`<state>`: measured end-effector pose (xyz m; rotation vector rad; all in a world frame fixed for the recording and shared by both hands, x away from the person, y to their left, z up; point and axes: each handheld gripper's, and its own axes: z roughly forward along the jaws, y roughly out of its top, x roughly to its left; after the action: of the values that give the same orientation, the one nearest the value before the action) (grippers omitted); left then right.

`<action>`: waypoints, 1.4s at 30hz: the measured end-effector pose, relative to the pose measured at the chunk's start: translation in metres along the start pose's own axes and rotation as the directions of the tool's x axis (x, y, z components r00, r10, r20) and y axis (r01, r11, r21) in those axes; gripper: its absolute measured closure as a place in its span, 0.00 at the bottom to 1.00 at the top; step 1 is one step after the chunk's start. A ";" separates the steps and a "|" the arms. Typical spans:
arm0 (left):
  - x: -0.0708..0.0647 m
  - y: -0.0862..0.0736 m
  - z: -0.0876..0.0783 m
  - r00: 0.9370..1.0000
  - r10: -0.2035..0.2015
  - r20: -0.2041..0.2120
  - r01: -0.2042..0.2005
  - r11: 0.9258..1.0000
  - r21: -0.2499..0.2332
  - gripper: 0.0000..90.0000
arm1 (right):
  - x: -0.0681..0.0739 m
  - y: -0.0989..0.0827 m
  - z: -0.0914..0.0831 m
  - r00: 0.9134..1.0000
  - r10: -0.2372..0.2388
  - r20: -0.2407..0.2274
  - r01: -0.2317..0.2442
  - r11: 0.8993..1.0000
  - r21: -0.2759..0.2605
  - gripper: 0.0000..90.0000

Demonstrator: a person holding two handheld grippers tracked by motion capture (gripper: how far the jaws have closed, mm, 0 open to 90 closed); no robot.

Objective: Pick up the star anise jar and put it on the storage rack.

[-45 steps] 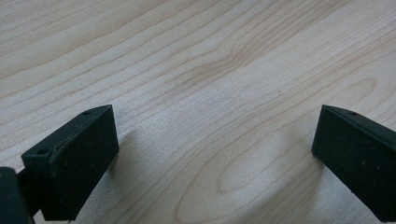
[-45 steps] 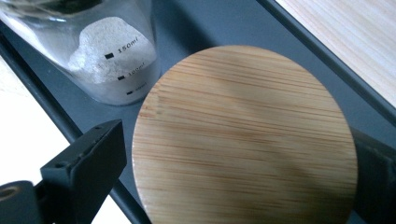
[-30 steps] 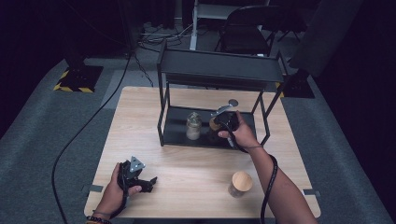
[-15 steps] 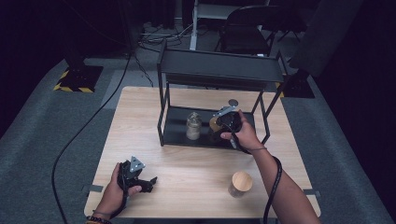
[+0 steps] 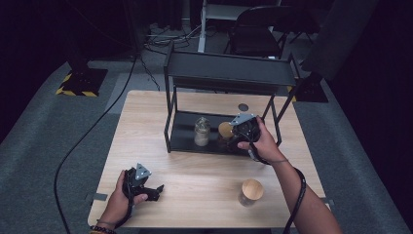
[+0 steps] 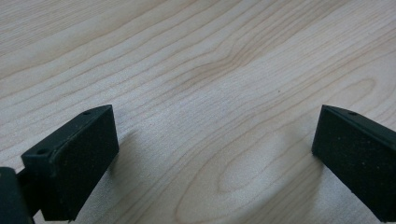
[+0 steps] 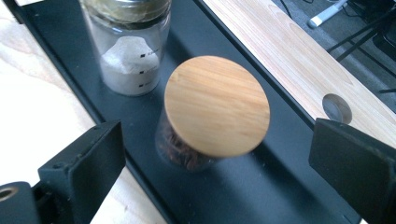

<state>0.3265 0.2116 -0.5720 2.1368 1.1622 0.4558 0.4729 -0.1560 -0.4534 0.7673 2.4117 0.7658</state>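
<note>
Jaws apart, the right gripper (image 5: 233, 134) is hovering over a wooden-lidded jar (image 7: 212, 114) standing free on the rack's lower shelf (image 7: 289, 186), while the left gripper (image 5: 157, 190), also open, is resting on the near table (image 6: 210, 60).

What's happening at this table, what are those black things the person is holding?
A person holds a two-jaw gripper in each hand. The right gripper hangs with open jaws over a wooden-lidded jar standing on the lower shelf of a black rack, next to a glass jar of pale powder; the jaws don't touch it. Another wooden-lidded jar waits on the table. The left gripper rests open near the table's front edge, holding nothing.
</note>
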 end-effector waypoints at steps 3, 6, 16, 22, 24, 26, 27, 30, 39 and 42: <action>0.000 0.000 0.000 1.000 0.000 0.000 0.000 1.000 0.000 0.00 | 0.000 -0.004 -0.007 1.000 0.000 0.004 0.000 1.000 -0.003 0.04; 0.000 0.000 0.000 1.000 0.000 0.000 0.000 1.000 0.000 0.00 | 0.000 -0.008 -0.014 1.000 -0.004 0.008 0.004 1.000 -0.012 0.04; 0.000 0.000 0.000 1.000 0.001 0.000 -0.001 1.000 -0.001 0.00 | 0.003 -0.019 -0.035 1.000 -0.025 0.015 0.025 0.999 -0.028 0.04; 0.000 0.000 0.000 1.000 0.000 0.000 0.000 1.000 0.000 0.00 | 0.006 -0.030 -0.045 0.999 -0.037 0.026 0.038 0.999 -0.025 0.04; 0.000 0.000 0.000 1.000 0.000 0.000 0.000 1.000 0.000 0.00 | 0.006 -0.034 -0.048 0.998 -0.040 0.038 0.041 0.999 -0.025 0.04; 0.000 0.000 0.000 1.000 0.000 0.000 0.000 1.000 0.000 0.00 | 0.006 -0.039 -0.051 0.998 -0.034 0.044 0.035 0.999 -0.028 0.04; 0.000 0.000 0.000 1.000 0.000 0.000 0.000 1.000 0.000 0.00 | 0.006 -0.041 -0.053 0.998 -0.032 0.047 0.034 0.999 -0.028 0.04; 0.000 0.000 0.000 1.000 0.000 0.000 0.000 1.000 0.000 0.00 | 0.005 -0.048 -0.056 0.998 -0.026 0.053 0.028 0.999 -0.030 0.04; 0.000 0.000 0.000 1.000 0.000 0.000 0.000 1.000 0.000 0.00 | 0.004 -0.065 -0.067 0.998 0.003 0.067 -0.001 0.999 -0.036 0.04; 0.000 0.000 0.000 1.000 0.000 0.000 0.000 1.000 0.000 0.00 | 0.003 -0.072 -0.070 0.998 0.011 0.063 -0.009 0.999 -0.036 0.04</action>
<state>0.3265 0.2115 -0.5720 2.1366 1.1622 0.4558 0.4029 -0.2280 -0.4489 0.7785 2.3332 0.7748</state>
